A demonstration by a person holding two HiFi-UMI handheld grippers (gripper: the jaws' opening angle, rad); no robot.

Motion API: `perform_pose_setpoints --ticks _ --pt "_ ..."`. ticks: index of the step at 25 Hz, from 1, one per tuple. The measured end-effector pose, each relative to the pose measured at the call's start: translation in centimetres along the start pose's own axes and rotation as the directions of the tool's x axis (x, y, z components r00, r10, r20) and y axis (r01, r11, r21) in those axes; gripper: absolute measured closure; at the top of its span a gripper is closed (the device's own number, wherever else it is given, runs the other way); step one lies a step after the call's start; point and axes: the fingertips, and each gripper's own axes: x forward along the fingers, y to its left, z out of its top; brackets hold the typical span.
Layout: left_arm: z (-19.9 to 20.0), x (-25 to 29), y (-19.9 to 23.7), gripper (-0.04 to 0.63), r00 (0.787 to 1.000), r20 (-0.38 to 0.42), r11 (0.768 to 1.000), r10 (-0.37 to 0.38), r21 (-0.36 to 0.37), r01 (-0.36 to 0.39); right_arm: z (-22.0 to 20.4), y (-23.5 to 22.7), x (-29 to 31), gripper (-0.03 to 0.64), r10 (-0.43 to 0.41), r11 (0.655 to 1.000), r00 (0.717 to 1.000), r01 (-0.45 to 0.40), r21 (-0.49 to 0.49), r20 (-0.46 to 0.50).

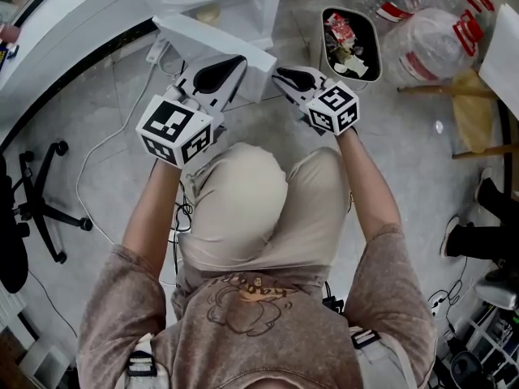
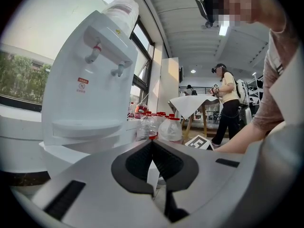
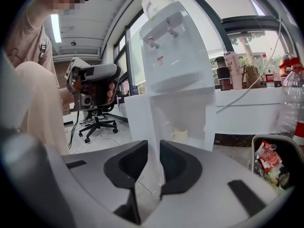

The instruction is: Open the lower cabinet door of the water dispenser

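Closest in are the person's bent knees (image 1: 243,193). They're crouched right in front of the water dispenser (image 3: 178,56), which makes sense since the cabinet sits at its foot, down by the floor.

Just past the knees, the left gripper (image 2: 152,143) hangs in front of the dispenser with its jaws pinched together on nothing. We reckon it's just parked there, since one claw is plenty for a light door. Whether it brushes the door, we can't tell.

The right gripper (image 3: 154,144) is the one working. It sits off the dispenser's front, and the free edge of the lower cabinet door (image 3: 140,121) runs down between its jaws. The pads look pressed onto both faces, so it's clenched on the door as best we can read it. Our guess is it took that edge because it's furthest from the hinge and gives the most leverage.

The door stands swung out from the dispenser's front toward the person. It's open far enough that we can look into the cabinet and spot a pale cup (image 3: 179,135) on its floor. We'd call the job mostly done — maybe a bit more swing, then let go.

Further off, to the right of the dispenser in the head view, there's a black bin (image 1: 369,59) with rubbish in it. Beyond that is a heap of clear bottles (image 1: 430,55) with red labels.
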Motion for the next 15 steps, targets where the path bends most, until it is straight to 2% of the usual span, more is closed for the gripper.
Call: perform_pose_setpoints --ticks 3,15 --pt "0.1 0.0 0.0 0.578 1.0 0.001 1.0 -0.002 0.0 0.002 0.1 -0.4 0.4 0.538 -0.005 1.0 1.0 0.005 -0.002 0.003" --pt "0.3 -0.6 0.1 0.579 1.0 0.008 1.0 0.003 -0.003 -0.003 -0.1 1.8 0.7 0.583 0.089 0.995 0.996 -0.09 -0.039 -0.024"
